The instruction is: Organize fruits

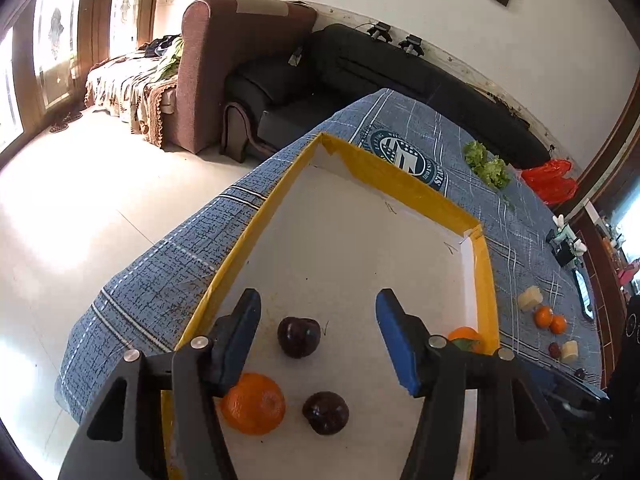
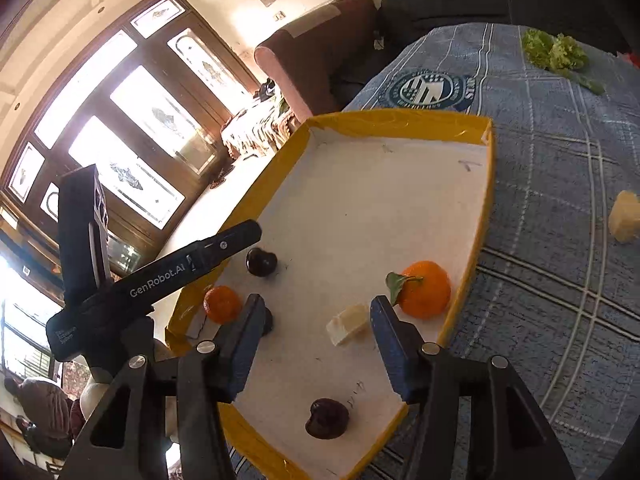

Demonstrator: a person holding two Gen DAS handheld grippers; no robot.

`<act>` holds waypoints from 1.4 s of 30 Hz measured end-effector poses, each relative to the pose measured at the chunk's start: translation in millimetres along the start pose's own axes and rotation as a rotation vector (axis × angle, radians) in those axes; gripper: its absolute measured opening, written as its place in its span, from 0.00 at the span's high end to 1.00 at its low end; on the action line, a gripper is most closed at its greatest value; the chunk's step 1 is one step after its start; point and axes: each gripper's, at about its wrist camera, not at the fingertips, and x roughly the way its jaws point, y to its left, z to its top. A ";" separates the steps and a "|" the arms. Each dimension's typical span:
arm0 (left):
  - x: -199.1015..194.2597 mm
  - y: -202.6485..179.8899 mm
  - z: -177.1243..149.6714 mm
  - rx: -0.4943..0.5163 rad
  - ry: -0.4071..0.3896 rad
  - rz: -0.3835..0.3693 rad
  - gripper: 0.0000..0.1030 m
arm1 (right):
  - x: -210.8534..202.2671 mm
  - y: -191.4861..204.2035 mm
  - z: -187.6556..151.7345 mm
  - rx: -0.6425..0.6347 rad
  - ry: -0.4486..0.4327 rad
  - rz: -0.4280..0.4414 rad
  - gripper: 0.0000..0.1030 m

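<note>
A yellow-rimmed tray (image 1: 436, 196) with a white floor lies on the blue cloth; it also shows in the right wrist view (image 2: 400, 118). My left gripper (image 1: 318, 308) is open and empty above the tray, over a dark plum (image 1: 298, 336). An orange (image 1: 254, 403) and a second plum (image 1: 326, 413) lie below it, another orange (image 1: 464, 338) by the right wall. My right gripper (image 2: 316, 312) is open and empty above the tray, with a pale fruit chunk (image 2: 348, 323) between its fingers, an orange with a leaf (image 2: 426, 289), a plum (image 2: 327, 418), and the left gripper (image 2: 232, 240) to the left.
Outside the tray on the cloth lie two small oranges (image 1: 550, 319), pale chunks (image 1: 529, 298), small dark fruits (image 1: 555, 349) and lettuce (image 1: 486, 164). A pale chunk (image 2: 624, 216) and lettuce (image 2: 556, 52) show in the right wrist view. Sofas stand behind the table.
</note>
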 end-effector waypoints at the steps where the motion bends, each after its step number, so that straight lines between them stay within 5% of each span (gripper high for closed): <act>1: -7.4 0.5 -1.3 -0.009 -0.011 -0.005 0.42 | -8.8 -3.4 0.1 -0.003 -0.026 -0.031 0.41; 4: -39.5 -1.7 -12.9 -0.031 -0.069 -0.031 0.35 | -25.6 -18.6 -2.6 -0.005 -0.076 -0.156 0.41; 9: -69.9 -11.4 -32.6 -0.044 -0.129 -0.063 0.31 | -3.9 -27.2 -22.8 0.028 0.016 -0.166 0.42; 12: -75.5 -16.1 -42.2 -0.050 -0.129 -0.078 0.31 | 10.8 -25.4 -32.6 0.045 0.067 -0.182 0.74; 16: -77.9 -15.3 -49.7 -0.060 -0.123 -0.086 0.31 | 8.2 -20.2 -40.1 0.067 0.065 -0.209 0.81; 22: -77.4 -12.4 -55.4 -0.083 -0.114 -0.110 0.31 | -3.8 -11.8 -51.7 0.095 0.069 -0.230 0.80; 29: -87.4 -26.8 -66.4 -0.051 -0.123 -0.130 0.31 | -31.6 -24.2 -58.0 0.143 0.010 -0.146 0.75; 31: -90.1 -32.6 -69.2 -0.044 -0.119 -0.139 0.30 | -49.9 -29.1 -63.8 0.124 -0.033 -0.173 0.66; 37: -101.8 -67.1 -79.0 -0.001 -0.120 -0.102 0.16 | -101.6 -52.3 -78.5 0.110 -0.124 -0.275 0.62; 42: -128.3 -97.4 -94.1 0.092 -0.130 -0.199 0.16 | -130.8 -45.2 -80.9 0.040 -0.182 -0.333 0.59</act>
